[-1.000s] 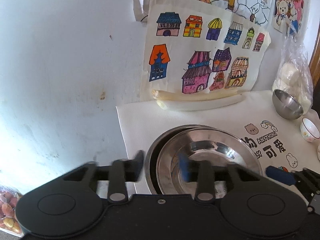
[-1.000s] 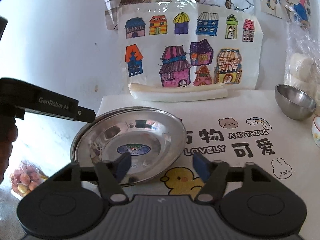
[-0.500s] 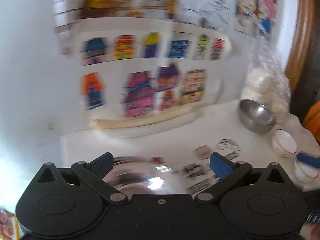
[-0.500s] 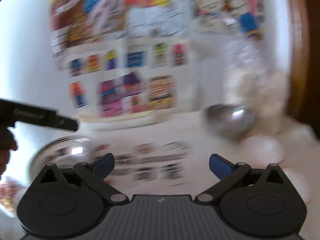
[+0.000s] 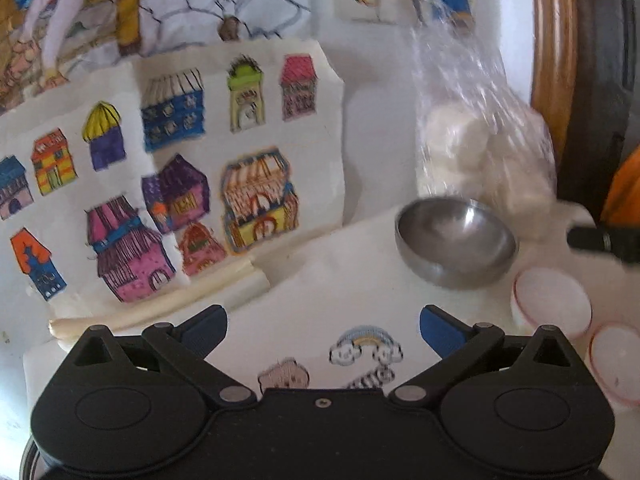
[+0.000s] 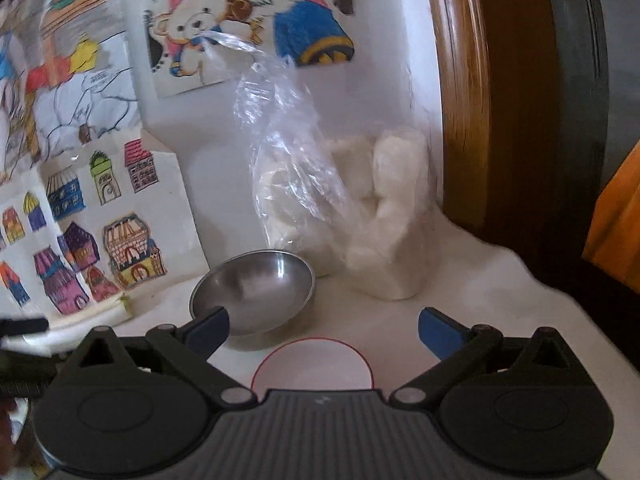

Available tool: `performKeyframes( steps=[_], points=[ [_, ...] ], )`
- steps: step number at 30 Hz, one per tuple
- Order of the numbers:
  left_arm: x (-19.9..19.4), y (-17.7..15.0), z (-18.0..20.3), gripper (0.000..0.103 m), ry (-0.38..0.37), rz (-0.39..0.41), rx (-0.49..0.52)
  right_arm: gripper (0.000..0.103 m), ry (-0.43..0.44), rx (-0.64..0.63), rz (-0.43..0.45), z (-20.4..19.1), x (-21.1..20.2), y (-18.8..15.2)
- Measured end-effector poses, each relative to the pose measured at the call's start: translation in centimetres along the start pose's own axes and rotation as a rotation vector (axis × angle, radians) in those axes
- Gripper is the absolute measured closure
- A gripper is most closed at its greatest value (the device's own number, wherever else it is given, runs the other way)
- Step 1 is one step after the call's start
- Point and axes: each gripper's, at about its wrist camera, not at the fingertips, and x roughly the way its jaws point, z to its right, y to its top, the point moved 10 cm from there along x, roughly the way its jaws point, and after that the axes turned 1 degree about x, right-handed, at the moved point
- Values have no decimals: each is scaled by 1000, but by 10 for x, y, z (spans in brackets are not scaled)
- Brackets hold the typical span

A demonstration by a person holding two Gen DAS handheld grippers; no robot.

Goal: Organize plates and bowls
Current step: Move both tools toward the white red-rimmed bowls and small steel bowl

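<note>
- The stacked steel plates, seen between both pairs of tongs a second ago, are no longer in either view; both tongs have been swung towards the other end of the table, where the bowls stand.
- The plates appear to be dealt with, so the bowls are judged to be next.
- The left tongs (image 5: 322, 324) have just been opened and are spread wide, with nothing held or touched. The steel bowl (image 5: 456, 240) lies ahead and to their right, with two white bowls (image 5: 552, 300) beyond their right finger.
- The right tongs (image 6: 322, 326) have likewise just been opened wide and are empty. A red-rimmed white bowl (image 6: 312, 364) sits below their gap, untouched; the steel bowl (image 6: 252, 292) stands just behind their left finger.
</note>
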Motion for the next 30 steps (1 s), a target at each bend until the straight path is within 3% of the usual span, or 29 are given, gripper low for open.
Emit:
performKeyframes(
  steps=[3,7,14,21,30],
  points=[
    [-6,-19,-14,1,-30,-26,-45,0,26,0,-2,2,4,-4],
    [-37,-36,-50,1,-45,-51,-191,0,69,1,6,-4,-4,-8],
    [-139,-25,-114,1,136,81,-178,0,123,-5,31,-21,-38,-7],
    [-263,-15,-176,1,346,225,-172,0,169,-77,149,-45,-122,16],
    [-379,-14,-195,1,412,346,-200,0,191,-141,303,-63,-222,48]
  ],
)
